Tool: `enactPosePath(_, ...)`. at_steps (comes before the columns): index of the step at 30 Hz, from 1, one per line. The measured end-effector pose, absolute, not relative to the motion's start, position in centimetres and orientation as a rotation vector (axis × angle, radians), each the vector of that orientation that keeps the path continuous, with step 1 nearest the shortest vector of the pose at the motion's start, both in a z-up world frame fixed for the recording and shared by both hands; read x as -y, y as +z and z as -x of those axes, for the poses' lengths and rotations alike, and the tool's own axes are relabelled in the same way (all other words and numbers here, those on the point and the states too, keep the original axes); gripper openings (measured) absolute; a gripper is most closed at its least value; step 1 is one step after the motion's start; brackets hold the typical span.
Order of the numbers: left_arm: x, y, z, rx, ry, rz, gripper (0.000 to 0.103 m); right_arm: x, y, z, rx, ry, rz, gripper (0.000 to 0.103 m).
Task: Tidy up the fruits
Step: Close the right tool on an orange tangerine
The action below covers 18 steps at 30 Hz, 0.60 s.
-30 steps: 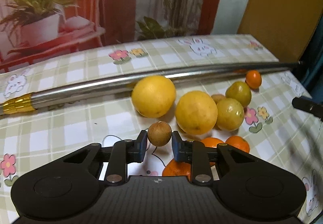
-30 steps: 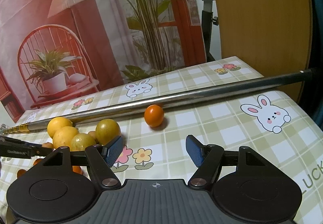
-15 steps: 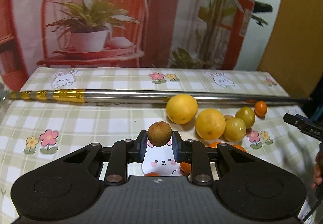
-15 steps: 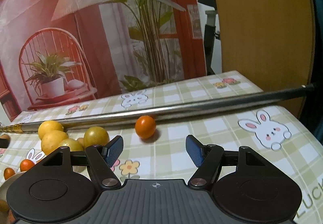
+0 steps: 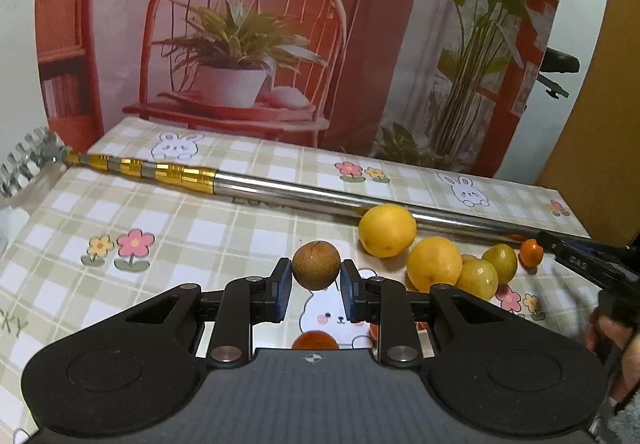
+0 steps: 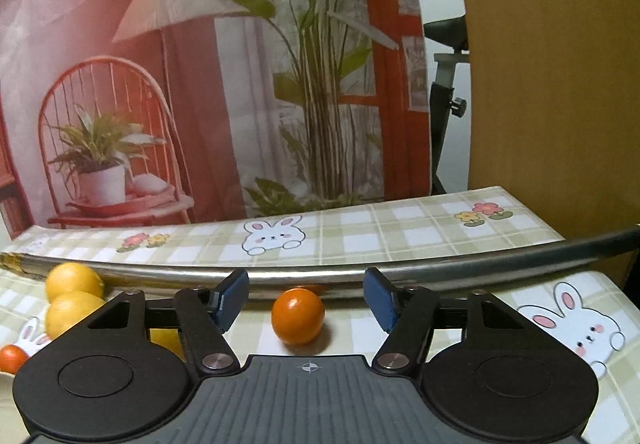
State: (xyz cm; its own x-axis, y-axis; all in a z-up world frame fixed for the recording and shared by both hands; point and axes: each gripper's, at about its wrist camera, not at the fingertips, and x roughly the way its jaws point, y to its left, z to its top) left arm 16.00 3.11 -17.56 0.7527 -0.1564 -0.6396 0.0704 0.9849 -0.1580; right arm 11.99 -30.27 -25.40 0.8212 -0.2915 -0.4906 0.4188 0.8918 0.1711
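From the left wrist camera, the left gripper [image 5: 316, 286] is clamped on a small round brown fruit [image 5: 316, 265], its blue pads pressed against either side, and the fruit is lifted clear of the green-and-white checked tablecloth with rabbit and flower prints [image 5: 224, 236]. A long steel pole with gold bands at one end [image 5: 280, 190] lies across the cloth. Just in front of the pole sits a cluster: two large yellow citrus fruits [image 5: 387, 230], touching each other, then two smaller yellow-green fruits [image 5: 478, 279], and a small orange fruit [image 5: 531, 252] near the pole at the far right. The tip of another orange fruit [image 5: 315, 341] shows below the held one, partly hidden by the gripper body.

From the right wrist camera, the right gripper [image 6: 306, 302] is spread wide with nothing between its fingers. The small orange fruit [image 6: 297, 316] rests on the cloth between the fingers, touching neither, just beside the steel pole [image 6: 360, 270]. The yellow citrus fruits [image 6: 73, 281] lie at the left.
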Motion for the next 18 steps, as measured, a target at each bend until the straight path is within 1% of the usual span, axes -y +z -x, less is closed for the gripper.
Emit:
enactPosePath(5,-3.0,-18.0,-15.9,-0.719,-0.13,0.131,0.028,31.2,-26.6,-13.6,-0.525,-0.428,-0.323,0.053)
enactPosePath(10,-2.6,-18.3,-15.5,-0.722,-0.148,0.11,0.028,31.2,-27.2,-14.3,-0.556,-0.406,-0.314,0.052)
enactPosePath(12,-2.5,-18.3,-15.3,-0.723,-0.151,0.107,0.028,30.9,-27.4,-14.6,-0.568,-0.387,-0.296,0.051)
enactPosePath(13,-2.5,-18.3,-15.2,-0.724,-0.154,0.108,0.028,30.8,-27.3,-14.7,-0.574,-0.38,-0.288,0.048)
enactPosePath(14,-2.6,-18.3,-15.2,-0.725,-0.158,0.11,0.028,30.6,-27.3,-14.9,-0.581,-0.371,-0.278,0.043)
enactPosePath(17,-2.9,-18.3,-15.2,-0.725,-0.157,0.114,0.028,30.2,-27.4,-15.0,-0.599,-0.358,-0.268,0.036)
enactPosePath(18,-2.9,-18.2,-15.3,-0.726,-0.157,0.117,0.028,30.2,-27.4,-14.9,-0.6,-0.354,-0.271,0.035)
